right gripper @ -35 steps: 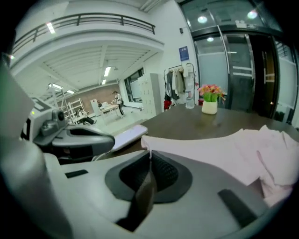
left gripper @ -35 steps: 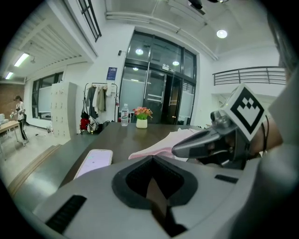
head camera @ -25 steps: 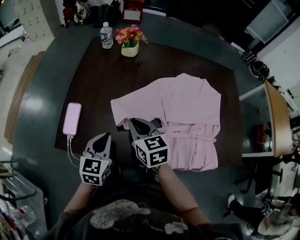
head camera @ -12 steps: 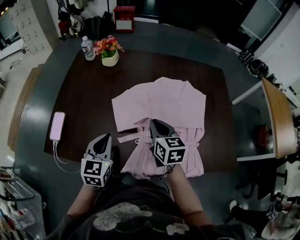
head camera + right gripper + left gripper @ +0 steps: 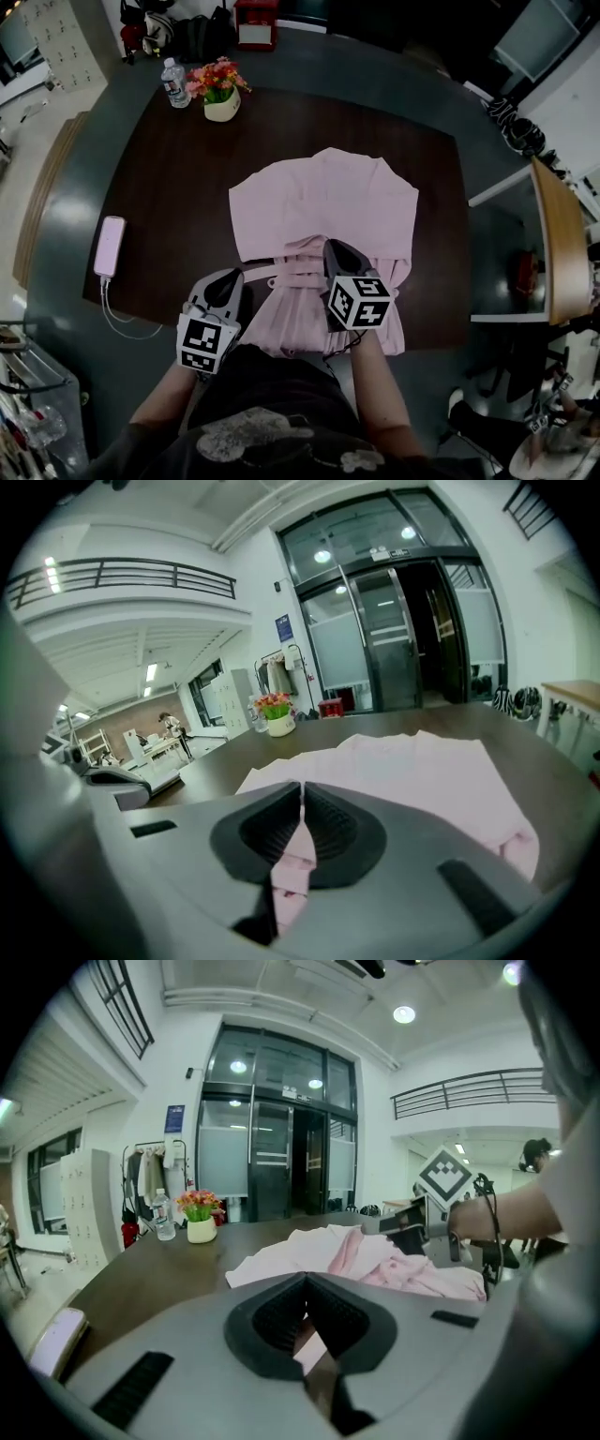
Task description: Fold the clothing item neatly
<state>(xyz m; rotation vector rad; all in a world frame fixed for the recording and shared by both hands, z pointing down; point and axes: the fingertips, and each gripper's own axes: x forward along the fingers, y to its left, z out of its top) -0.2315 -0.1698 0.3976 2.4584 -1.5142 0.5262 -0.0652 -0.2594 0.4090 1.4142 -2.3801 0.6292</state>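
Note:
A pale pink robe [image 5: 328, 202] lies spread on the dark wooden table [image 5: 159, 187], one sleeve out to the left and its belt [image 5: 267, 278] trailing toward the near edge. My right gripper [image 5: 337, 247] rests on the robe's middle, jaws shut, with wrinkled pink cloth gathered at its tip and a pink strip showing between the jaws [image 5: 302, 794]. My left gripper [image 5: 232, 277] hovers at the near table edge, just left of the belt's end, jaws shut [image 5: 305, 1283], with nothing clearly held. The robe [image 5: 366, 1255] and the right gripper [image 5: 412, 1232] show ahead in the left gripper view.
A pink phone [image 5: 109, 246] with a white cable [image 5: 122, 319] lies at the table's left edge. A flower pot [image 5: 221, 94] and a water bottle [image 5: 173, 82] stand at the far left corner. A wooden desk [image 5: 553, 244] stands to the right.
Both grippers have slid to the right along the near side of the table. The right one went from the sleeve's lower edge to the robe's middle, where the cloth is now bunched.

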